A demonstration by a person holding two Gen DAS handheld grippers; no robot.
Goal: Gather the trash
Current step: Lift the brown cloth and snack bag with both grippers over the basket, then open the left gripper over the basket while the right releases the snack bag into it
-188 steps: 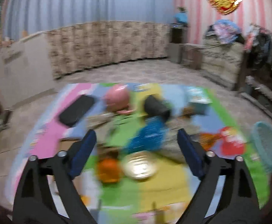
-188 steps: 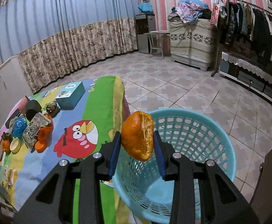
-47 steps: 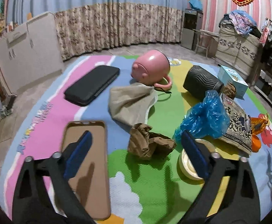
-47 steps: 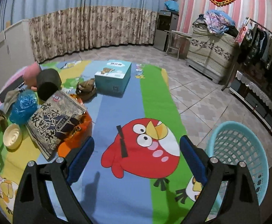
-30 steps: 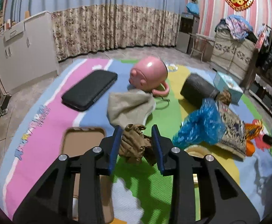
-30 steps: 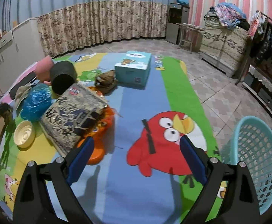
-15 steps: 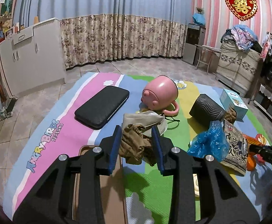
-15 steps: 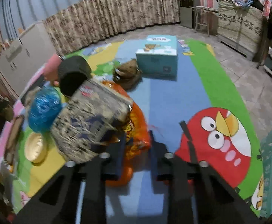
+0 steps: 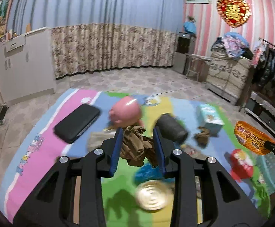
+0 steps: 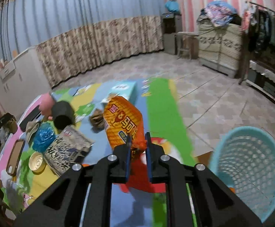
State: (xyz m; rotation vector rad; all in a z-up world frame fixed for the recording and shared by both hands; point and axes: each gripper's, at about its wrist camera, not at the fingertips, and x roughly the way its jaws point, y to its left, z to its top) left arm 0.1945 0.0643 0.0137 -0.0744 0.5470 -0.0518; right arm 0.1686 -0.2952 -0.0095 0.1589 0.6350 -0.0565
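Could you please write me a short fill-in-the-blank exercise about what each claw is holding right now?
1. The left claw is shut on a crumpled ____ paper wad.
2. The right claw grips an ____ snack bag.
3. The light blue basket stands on the tiled ____, beside the mat.

Missing words: brown; orange; floor

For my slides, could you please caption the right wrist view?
Right gripper holds an orange snack bag above the mat, basket at right.
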